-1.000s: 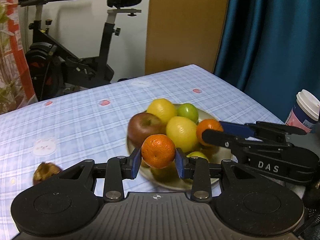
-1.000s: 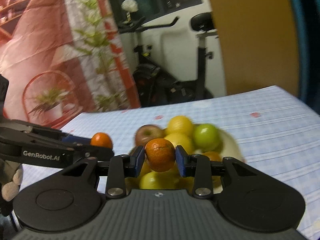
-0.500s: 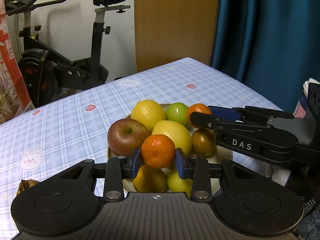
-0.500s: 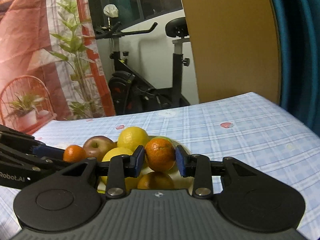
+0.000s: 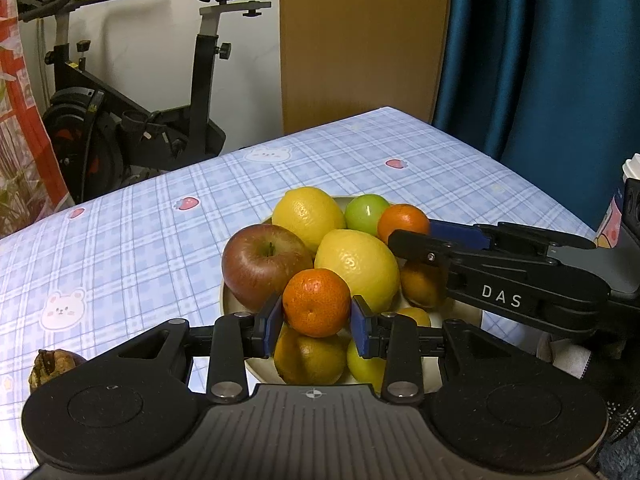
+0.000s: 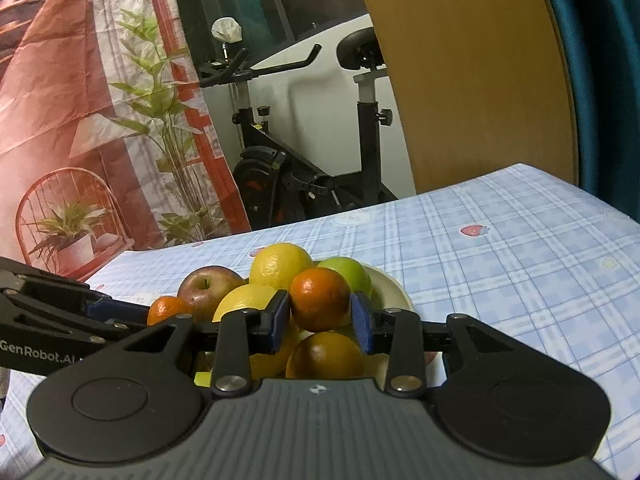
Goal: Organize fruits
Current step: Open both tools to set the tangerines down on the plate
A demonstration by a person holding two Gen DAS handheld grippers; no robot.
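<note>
Left gripper (image 5: 316, 322): blue pads clamped on a mandarin (image 5: 316, 302), low over the plate's (image 5: 234, 306) near rim. Right gripper (image 6: 320, 316): clamped on a second mandarin (image 6: 320, 298), over the far side. Plate: heaped with red apple (image 5: 266, 264), lemons (image 5: 356, 264), green fruit (image 5: 366, 212). Both grippers tilt downward.

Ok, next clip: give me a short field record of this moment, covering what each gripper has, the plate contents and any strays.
left gripper: shut on a mandarin, over the near side of the plate
right gripper: shut on a second mandarin, over the far right of the pile
plate: red apple, two lemons, green apple, more fruit beneath
stray: brown item on tablecloth, left of plate
</note>
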